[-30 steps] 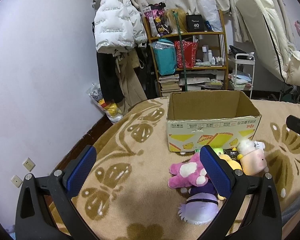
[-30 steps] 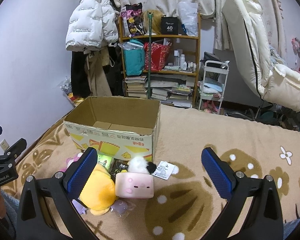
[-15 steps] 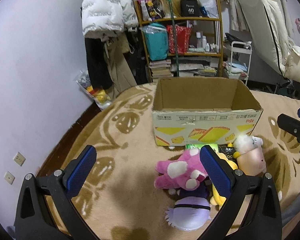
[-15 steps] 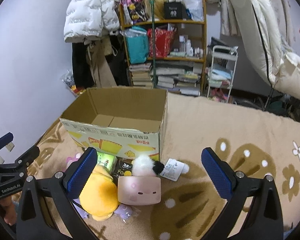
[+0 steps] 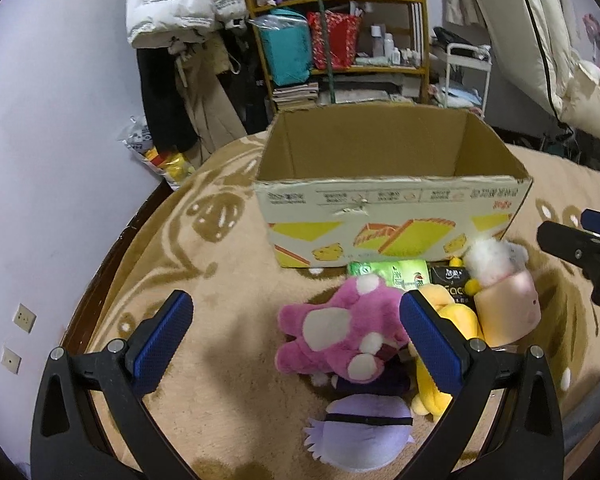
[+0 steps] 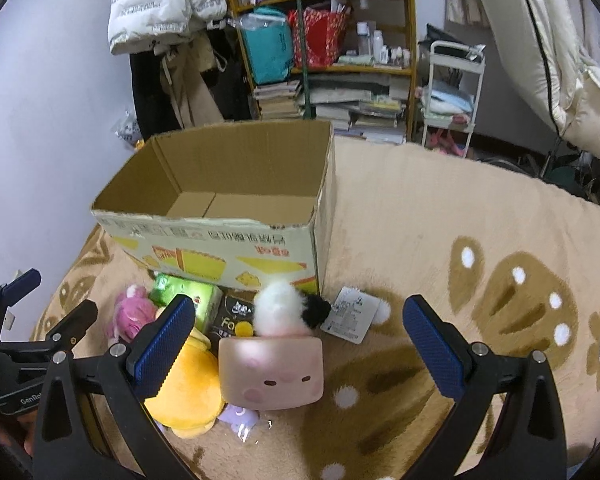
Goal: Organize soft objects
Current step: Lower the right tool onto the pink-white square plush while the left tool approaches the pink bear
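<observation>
On the tan patterned blanket (image 6: pixel 480 208), the open cardboard box (image 6: pixel 236 236) holds nothing visible. Plush toys (image 5: pixel 340 332) cluster at its 6 o'clock. Left tool (image 5: pixel 296 332) and right tool (image 6: pixel 296 336) both gape, unladen.

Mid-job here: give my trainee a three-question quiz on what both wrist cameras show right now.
1. True or false: the brown cardboard box already holds a plush toy.
2. Which toy lies between the right gripper fingers' line of view? A) magenta plush bear B) pale pink square pig-face plush C) lilac round plush
3. Fill in: the yellow plush lies on the patterned beige blanket, to the ____ of the pig-face plush in the right wrist view.

Key: 1 false, the visible floor of the box is bare. 2 B. 3 left. Both the left gripper and the right one are open, holding nothing.
</observation>
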The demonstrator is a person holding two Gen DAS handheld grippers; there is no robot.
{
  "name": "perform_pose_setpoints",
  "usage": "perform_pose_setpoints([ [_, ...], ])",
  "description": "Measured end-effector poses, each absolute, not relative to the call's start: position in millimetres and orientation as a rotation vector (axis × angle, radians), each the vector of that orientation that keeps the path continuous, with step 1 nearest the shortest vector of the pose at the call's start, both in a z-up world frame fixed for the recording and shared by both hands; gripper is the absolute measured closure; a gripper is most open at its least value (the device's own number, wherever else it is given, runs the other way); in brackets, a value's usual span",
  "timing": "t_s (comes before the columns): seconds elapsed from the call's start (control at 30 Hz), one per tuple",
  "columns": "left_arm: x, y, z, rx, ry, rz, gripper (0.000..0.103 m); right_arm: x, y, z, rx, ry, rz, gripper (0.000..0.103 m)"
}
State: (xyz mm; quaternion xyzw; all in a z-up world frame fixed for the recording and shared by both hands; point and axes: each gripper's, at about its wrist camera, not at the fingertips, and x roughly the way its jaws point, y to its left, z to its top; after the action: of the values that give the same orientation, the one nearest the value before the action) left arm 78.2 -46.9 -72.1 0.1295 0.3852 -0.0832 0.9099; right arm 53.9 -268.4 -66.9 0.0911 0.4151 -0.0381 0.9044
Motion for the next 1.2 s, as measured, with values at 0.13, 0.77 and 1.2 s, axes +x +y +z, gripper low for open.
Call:
perform_pose_setpoints([
  [0.13,81.6,-58.5,-82.5,0.302,0.815,-0.193,0.001,61.4,-270.7,-79.8,0.202,0.921,-0.061,0.0],
  [0.77,105.3,-68.1,-114.0,0.275,0.95,-0.233,0.001,74.2,-258.8,-127.4,0.191,1.145,0.006,0.001],
  [1.2,109.9,-60.2,-121.5,0.232,0.955,-0.235,0.001,74.0,-261.4,-132.6,0.233,1.183,0.035,0.009],
])
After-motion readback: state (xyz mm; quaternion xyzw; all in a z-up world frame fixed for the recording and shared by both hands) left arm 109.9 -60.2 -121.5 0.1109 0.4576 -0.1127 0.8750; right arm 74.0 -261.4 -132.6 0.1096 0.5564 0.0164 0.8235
